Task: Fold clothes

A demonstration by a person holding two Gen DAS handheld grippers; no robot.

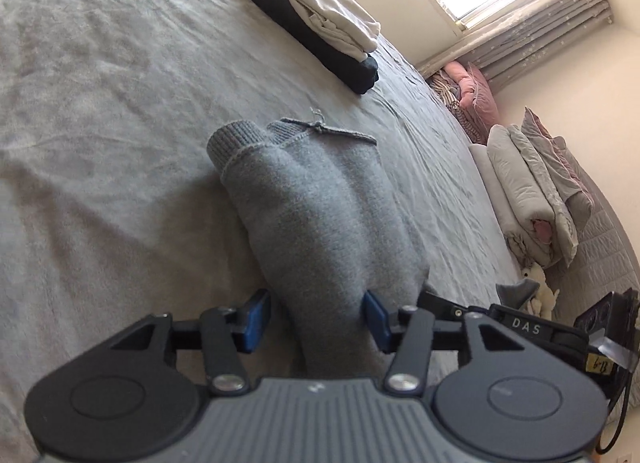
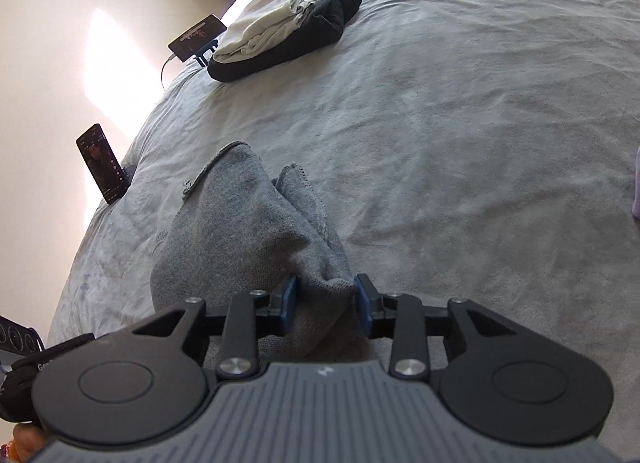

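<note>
Grey sweater (image 1: 320, 203) between both grippers' jaws (right (image 2: 325, 303) pinching)

The sweater (image 1: 320, 223) is showing a heathered mid-grey, its cuff (image 1: 228, 141) ribbed in the same grey. The bedcover (image 1: 100, 103) under it is looking a paler, plain grey. On the far side, a white garment (image 1: 332, 17) is lying on a black one (image 1: 352, 63). The gripper pads (image 1: 256, 319) are showing blue against black linkages and a ribbed slate-grey body. At the right, the bedding pile (image 1: 532, 191) is mixing pale grey, white and dusty pink, with a striped piece (image 1: 452, 97) farther off. The curtain (image 1: 560, 23) is showing grey with small pale stars. The walls (image 2: 48, 23) are glowing cream.
</note>
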